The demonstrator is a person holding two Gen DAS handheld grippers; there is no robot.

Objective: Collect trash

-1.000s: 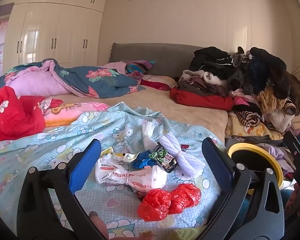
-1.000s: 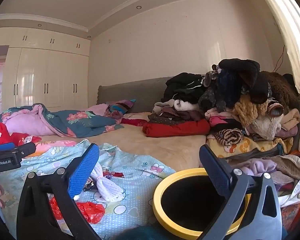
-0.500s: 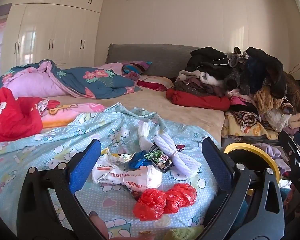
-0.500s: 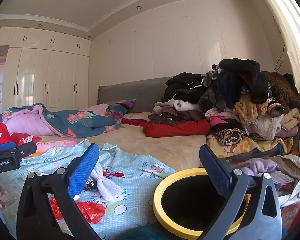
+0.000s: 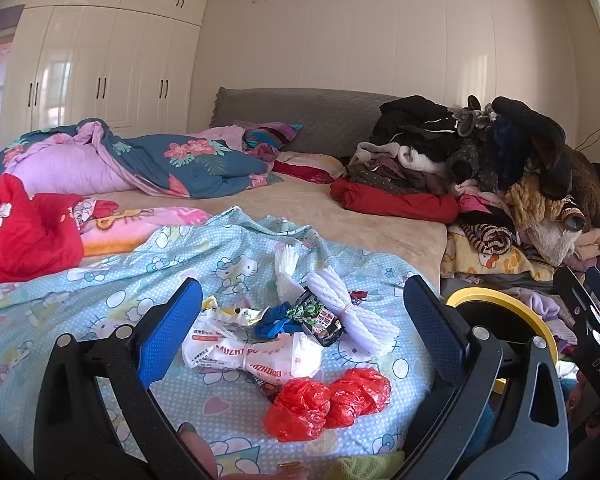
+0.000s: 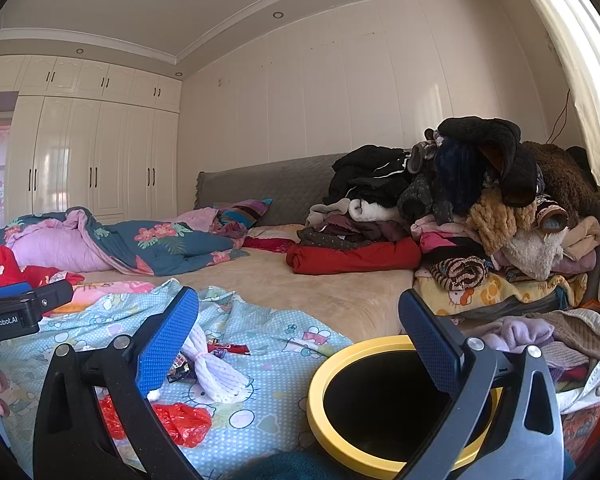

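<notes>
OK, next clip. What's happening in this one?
A person holds a claw in each hand at the foot of a cluttered bed. The left claw is open, aimed at a heap of litter on the blue cartoon sheet: a white printed bag, a crumpled red bag, white foam netting and a dark snack wrapper. The right claw is open above a yellow-rimmed bin. Nothing is gripped yet.

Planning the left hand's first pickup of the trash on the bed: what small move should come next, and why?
Probably ease the open left claw forward and down onto the crumpled red plastic bag. It lies nearest, loose on the blue cartoon-print sheet, and the yellow-rimmed black bin stands beside the bed.
</notes>
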